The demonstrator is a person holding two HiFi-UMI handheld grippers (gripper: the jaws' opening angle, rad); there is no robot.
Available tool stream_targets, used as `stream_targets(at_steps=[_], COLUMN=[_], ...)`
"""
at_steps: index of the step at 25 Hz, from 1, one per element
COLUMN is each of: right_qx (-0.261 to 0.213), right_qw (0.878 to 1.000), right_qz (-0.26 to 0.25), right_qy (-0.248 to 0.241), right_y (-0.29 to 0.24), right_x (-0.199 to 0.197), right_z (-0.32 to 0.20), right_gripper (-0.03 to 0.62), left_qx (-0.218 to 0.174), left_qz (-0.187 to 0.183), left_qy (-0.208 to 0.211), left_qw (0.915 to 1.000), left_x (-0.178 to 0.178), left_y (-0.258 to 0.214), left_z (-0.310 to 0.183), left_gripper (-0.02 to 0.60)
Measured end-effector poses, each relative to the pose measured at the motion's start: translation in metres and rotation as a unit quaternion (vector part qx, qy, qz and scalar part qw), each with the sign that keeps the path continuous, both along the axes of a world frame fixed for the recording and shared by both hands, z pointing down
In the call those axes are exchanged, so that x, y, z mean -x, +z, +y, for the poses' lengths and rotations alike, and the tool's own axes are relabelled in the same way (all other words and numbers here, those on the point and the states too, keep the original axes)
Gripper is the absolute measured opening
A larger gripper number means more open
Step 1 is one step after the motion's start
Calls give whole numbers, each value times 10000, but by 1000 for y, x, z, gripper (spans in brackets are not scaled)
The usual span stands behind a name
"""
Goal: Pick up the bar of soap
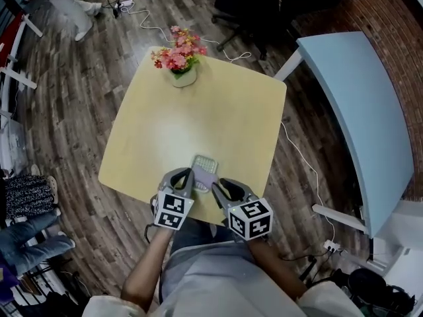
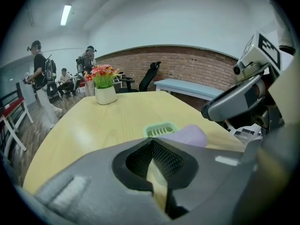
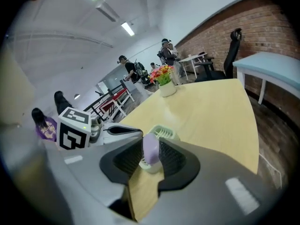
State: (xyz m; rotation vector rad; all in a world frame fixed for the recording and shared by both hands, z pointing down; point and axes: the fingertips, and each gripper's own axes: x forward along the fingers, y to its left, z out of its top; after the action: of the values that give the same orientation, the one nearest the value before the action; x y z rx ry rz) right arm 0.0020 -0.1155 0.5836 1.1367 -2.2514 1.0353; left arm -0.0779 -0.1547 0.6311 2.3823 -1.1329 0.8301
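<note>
The right claw [image 3: 151, 143] has its jaws apart around the lavender bar of soap [image 3: 150, 152], which rests on the near end of a pale green soap dish [image 3: 163, 132]; I cannot tell whether the pads touch it. Just beside it, the left claw [image 2: 152, 143] has its jaws together on nothing, with its tips near the dish. Both are at the near edge of the pale wooden worktop [image 1: 198, 117], and a pot of pink flowers [image 1: 180, 63] stands at the far side.
</note>
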Motion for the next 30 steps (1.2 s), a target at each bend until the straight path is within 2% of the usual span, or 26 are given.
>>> stream_targets(at_steps=[7,11,16,24,30], right_qx=[634,1021,1319,1313,1291], right_qw=[9965,9881,9791,9780,9811], right_qz=[-352,-841,-1191,-1307,-1182], right_qy=[426,781,990,954,821], right_y=[31,41,51,41,42], right_x=[1,2,11,16,18], right_z=[-1,-3,-5,-4,-2], right_gripper=[164,184,201,196,181], left_qx=[99,125,134,93,63], left_qz=[37,151,252,281,343], left_qy=[-44,-106,-168,-290,-369], left_qw=[9999,9998,9994,9991,9987], left_x=[6,5,5,5,4], left_y=[9,10,10,11,10], left_z=[-1,0,-1,-3,-3], left_gripper=[0,0,0,0,0])
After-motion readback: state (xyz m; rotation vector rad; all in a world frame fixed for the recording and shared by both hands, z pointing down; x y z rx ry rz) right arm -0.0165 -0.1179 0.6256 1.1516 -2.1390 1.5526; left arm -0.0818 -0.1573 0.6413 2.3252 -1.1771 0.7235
